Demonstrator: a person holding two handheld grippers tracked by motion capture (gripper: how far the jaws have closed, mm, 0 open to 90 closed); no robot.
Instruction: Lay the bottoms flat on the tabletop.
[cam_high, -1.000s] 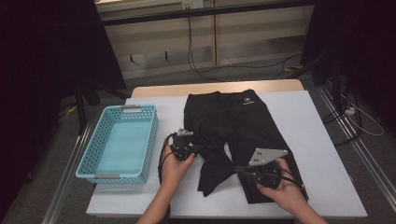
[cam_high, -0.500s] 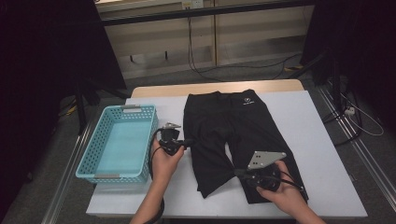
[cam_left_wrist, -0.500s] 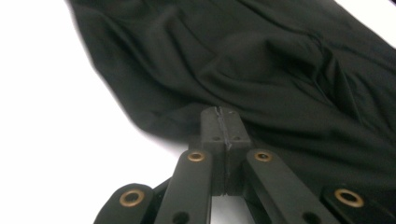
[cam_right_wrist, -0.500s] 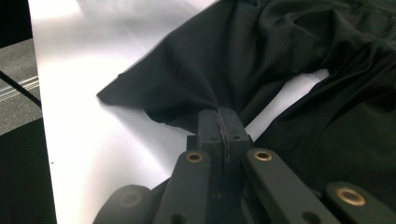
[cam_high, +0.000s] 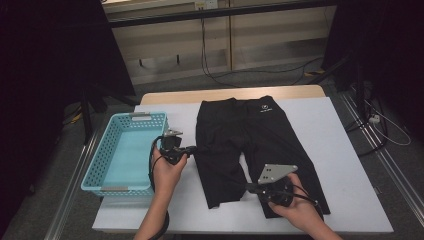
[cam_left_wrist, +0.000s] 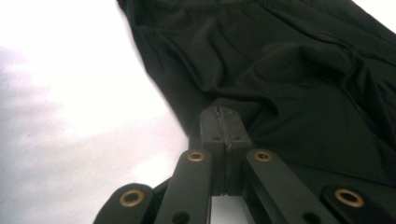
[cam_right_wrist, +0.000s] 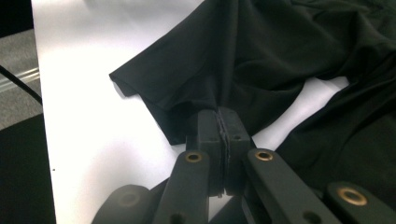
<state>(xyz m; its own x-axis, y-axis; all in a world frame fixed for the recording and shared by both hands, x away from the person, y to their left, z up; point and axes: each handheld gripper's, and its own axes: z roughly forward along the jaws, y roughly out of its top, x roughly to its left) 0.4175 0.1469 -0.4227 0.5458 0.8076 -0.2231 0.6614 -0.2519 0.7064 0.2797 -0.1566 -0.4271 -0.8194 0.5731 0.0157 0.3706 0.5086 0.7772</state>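
Observation:
A pair of black shorts (cam_high: 260, 130) lies flat on the white table (cam_high: 325, 125), waistband at the far side. My left gripper (cam_high: 192, 148) is shut on the outer edge of the shorts' left leg; in the left gripper view (cam_left_wrist: 224, 123) the pads pinch that dark fabric (cam_left_wrist: 289, 70). My right gripper (cam_high: 248, 188) is shut on the inner edge of the same leg near its hem. The right gripper view (cam_right_wrist: 223, 122) shows cloth (cam_right_wrist: 261, 51) bunching up from the closed pads.
A light blue plastic basket (cam_high: 107, 165) stands at the table's left side, close to my left hand. Bare white table shows right of the shorts and along the near edge. Cables lie on the floor beyond the table.
My left gripper has moved left toward the basket and a little up, drawing the leg's outer edge with it, so the left leg lies wider. The right hand has stayed put.

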